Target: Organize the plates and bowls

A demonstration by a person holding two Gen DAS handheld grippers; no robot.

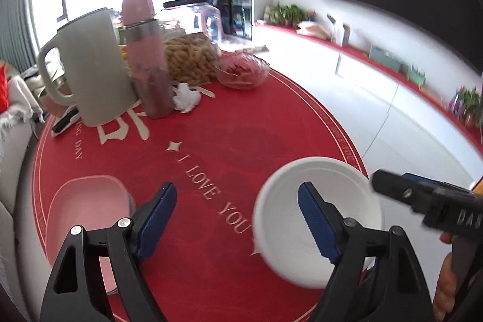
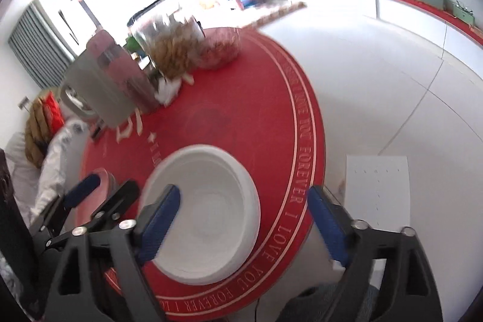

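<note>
Both my grippers are over the near edge of the round table with its red printed cloth [image 1: 229,116]. Left gripper [image 1: 237,219]: blue-padded fingers spread wide, nothing between them but red cloth. Right gripper [image 2: 244,225]: also spread wide, nothing pinched — its left finger [image 2: 160,219] hangs above the inside of the white round bowl [image 2: 211,210], the other sits out past the table's edge.

Task items as I see them: the white bowl sits near the table's right near edge, upright, empty. A shallow pink dish with rounded corners [image 1: 87,201] sits at the left near edge, partly under my left gripper's frame. The two are well apart, with bare cloth between.

Far side of the table is clutter, not mine to sort as far as I can judge: a tall grey-green jug with a handle [image 1: 90,65], a pink flask with a clear middle [image 1: 148,62], a clear jar of peanuts [image 1: 190,56], a clear glass bowl of red snacks [image 1: 244,71], a crumpled white tissue [image 1: 187,97].

Step in hand, my reading: the opening reach, with neither piece picked up yet. Right is lined up for the white bowl, left is nearer the pink dish.

Next move calls for lowering the right gripper so one finger goes inside the wall and one outside, then closing on the rim. The bowl lies close to the edge — a nudge outward could tip it off. The right view is blurred, so contact cannot be judged.
</note>
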